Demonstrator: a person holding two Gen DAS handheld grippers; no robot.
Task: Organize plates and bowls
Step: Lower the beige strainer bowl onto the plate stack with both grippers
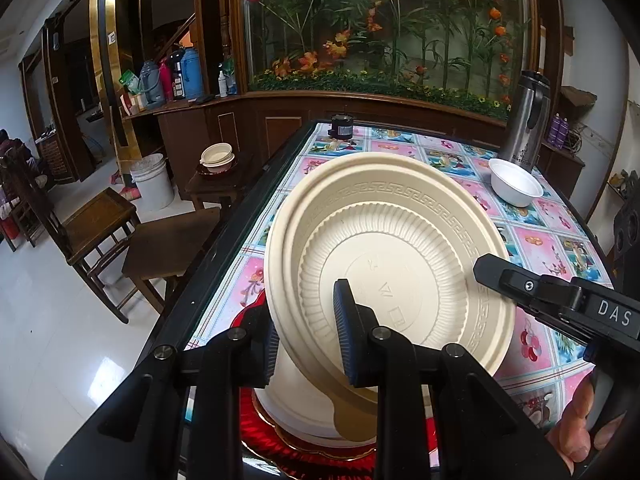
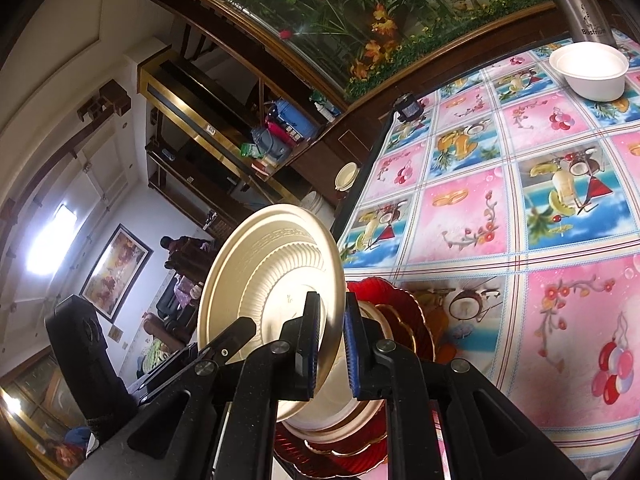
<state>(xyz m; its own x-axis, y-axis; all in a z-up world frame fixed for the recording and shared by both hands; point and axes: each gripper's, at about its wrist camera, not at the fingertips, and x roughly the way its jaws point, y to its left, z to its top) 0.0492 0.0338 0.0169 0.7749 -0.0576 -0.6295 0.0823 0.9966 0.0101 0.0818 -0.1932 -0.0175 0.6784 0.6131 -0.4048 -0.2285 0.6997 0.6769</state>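
Cream plate (image 1: 384, 248) tilted on edge above stacked dishes (image 2: 360, 420), rim clamped between both grippers: left gripper (image 1: 308, 332) near edge, right gripper (image 2: 332, 344) right edge. Red plate (image 2: 404, 316) beneath mostly hidden; white bowl (image 1: 515, 184) far right

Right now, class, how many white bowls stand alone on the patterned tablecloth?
1. The white bowl stands at the table's far right, beside the steel flask. Other cream dishes sit stacked under the held plate, and more may be hidden there.

Steel flask (image 1: 524, 120) on patterned tablecloth (image 1: 552, 240); wooden chair (image 1: 92, 216), white bucket (image 1: 152, 180) aside.
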